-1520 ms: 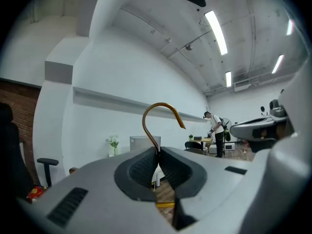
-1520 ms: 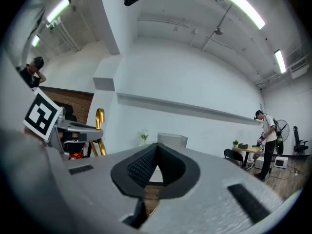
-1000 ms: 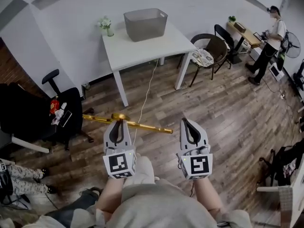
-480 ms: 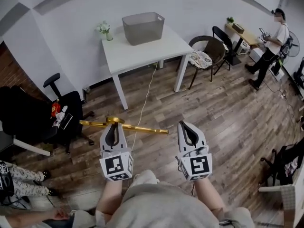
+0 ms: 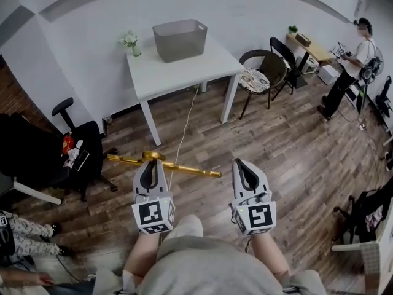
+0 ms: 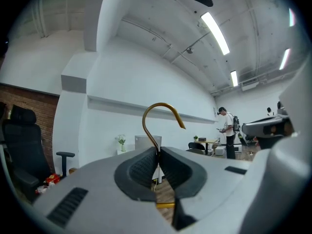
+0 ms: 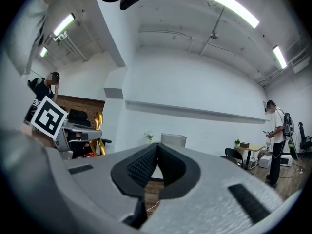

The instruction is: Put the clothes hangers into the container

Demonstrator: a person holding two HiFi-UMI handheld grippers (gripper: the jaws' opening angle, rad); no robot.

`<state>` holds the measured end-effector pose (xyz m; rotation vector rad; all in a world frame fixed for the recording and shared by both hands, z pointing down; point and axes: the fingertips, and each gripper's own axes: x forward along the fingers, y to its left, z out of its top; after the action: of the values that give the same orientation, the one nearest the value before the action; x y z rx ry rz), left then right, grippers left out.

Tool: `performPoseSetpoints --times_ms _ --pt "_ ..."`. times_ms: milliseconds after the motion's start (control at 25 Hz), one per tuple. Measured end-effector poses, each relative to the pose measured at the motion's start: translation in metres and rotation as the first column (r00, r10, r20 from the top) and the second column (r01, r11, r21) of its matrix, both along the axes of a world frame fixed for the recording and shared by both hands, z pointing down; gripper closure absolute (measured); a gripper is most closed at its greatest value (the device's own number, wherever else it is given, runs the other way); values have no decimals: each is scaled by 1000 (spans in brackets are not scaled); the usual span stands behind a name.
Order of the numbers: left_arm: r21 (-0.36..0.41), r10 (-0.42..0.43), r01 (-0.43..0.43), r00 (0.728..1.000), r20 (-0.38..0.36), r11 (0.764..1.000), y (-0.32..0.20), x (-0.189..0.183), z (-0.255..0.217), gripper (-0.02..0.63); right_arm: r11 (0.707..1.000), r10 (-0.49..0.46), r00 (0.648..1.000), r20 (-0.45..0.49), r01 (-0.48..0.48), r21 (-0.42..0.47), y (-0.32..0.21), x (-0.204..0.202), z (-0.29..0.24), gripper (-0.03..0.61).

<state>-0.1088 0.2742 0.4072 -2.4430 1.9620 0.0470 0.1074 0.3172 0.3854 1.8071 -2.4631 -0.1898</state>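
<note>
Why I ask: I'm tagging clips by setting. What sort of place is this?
Probably an office or lab workspace: a white square table holding a grey plastic bin, a black swivel office chair, and a small wooden desk.

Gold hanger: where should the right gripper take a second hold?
Probably the bare bar end of the hanger, from the person's side, jaws opened first: the bar lies level and crosswise, its tip just left of the right gripper. The left gripper pinches the hook's neck.

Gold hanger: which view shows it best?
Head view: the whole hanger shows, gripped by the left tool. Left gripper view gives only its hook above shut jaws; right gripper view, a gold sliver at far left.
</note>
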Motion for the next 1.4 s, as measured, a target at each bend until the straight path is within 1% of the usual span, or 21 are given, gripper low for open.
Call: performPoseSetpoints --times_ms 320,600,720,960,1000,1120,1160,1280,1400 --pt "14 -10 10 1000 -7 1000 -16 -2 -9 591 999 -44 999 25 44 0 -22 -18 -3 583" --pt "28 6 -6 1000 -6 1000 -55 0 -9 591 998 -61 998 20 61 5 -63 -24 2 583" --pt "37 9 -9 1000 2 999 -82 -2 -7 591 998 -64 997 33 64 0 -88 -29 5 583" --pt "24 11 -11 1000 -11 1000 -144 -12 -5 591 998 -62 998 14 62 7 -149 -38 2 583" --pt "21 10 -10 1000 -13 1000 -155 -14 -6 591 998 -63 998 8 63 2 -159 -39 1 583" --pt "20 14 -13 1000 -14 1000 -188 -18 -10 591 997 -52 999 -12 51 -51 -188 -42 -1 583" --pt "23 16 -16 1000 -14 1000 -198 -19 -12 591 998 -48 999 -10 47 -49 -198 -43 -2 583" --pt "29 21 -20 1000 -10 999 -231 -24 -14 591 999 -52 999 11 51 10 -231 -49 -9 583" --pt "24 24 -24 1000 -9 999 -263 -27 -14 591 998 -54 998 15 53 21 -262 -54 -13 583"
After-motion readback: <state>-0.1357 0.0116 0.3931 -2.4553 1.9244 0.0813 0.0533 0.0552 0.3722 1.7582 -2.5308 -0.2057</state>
